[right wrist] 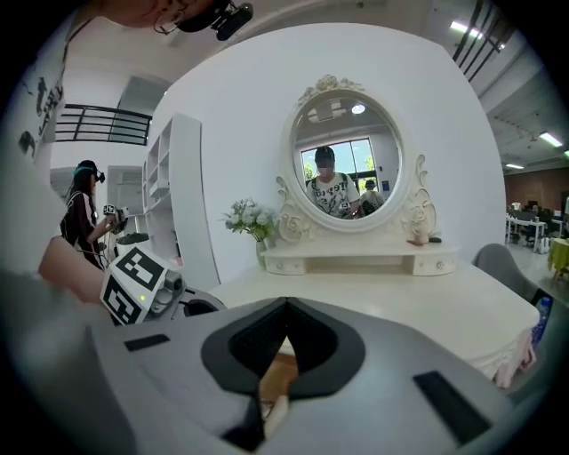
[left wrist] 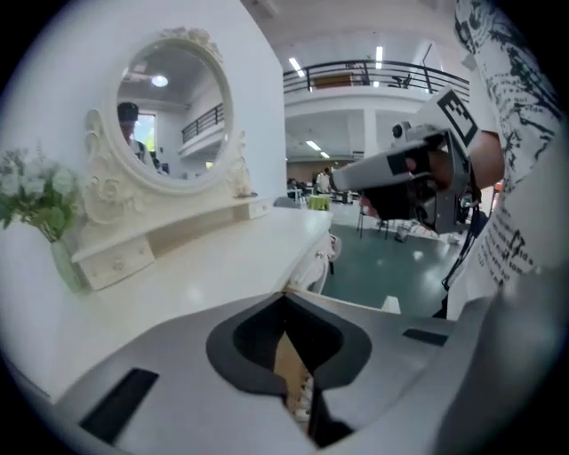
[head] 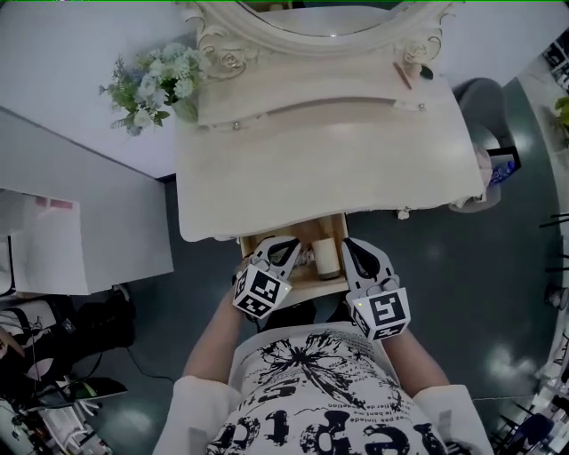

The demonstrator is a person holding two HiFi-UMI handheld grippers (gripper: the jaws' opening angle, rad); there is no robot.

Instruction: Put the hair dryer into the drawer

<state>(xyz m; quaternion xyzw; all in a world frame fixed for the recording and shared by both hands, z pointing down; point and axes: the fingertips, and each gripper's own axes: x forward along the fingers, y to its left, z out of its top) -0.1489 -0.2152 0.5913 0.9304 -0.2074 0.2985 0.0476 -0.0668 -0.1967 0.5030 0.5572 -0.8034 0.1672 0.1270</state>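
Setting: white dressing table (head: 338, 160) with an oval mirror (head: 329, 18) at the back and flowers (head: 153, 87) at its left corner; dark floor around it.
Hair dryer: a cream, roughly cylindrical body (head: 327, 256) lies inside the open drawer (head: 313, 288); judged to be the hair dryer, though its outline is partly hidden. No cord can be made out.
Drawer: pulled out from under the front edge of the table, wooden inside, with its rear part tucked beneath the tabletop.
Left gripper (head: 288, 243): over the drawer's left side, just beside the dryer. Its own view shows the jaws (left wrist: 286, 300) together, with only a thin slit of wood and something pale below. Nothing held.
Right gripper (head: 352, 243): over the drawer's right side, just beside the dryer. Jaws (right wrist: 285, 307) together as well, empty.
Task state (judgement): the dryer appears placed; the drawer stands open.
Risk 1: if the drawer gets pushed shut, any part of the dryer that rides high could catch on the table's front edge.
Risk 2: an unseen cord could hang over the rim and get pinched.
Risk 3: a push from one gripper alone, off-centre, may skew the drawer and jam it.
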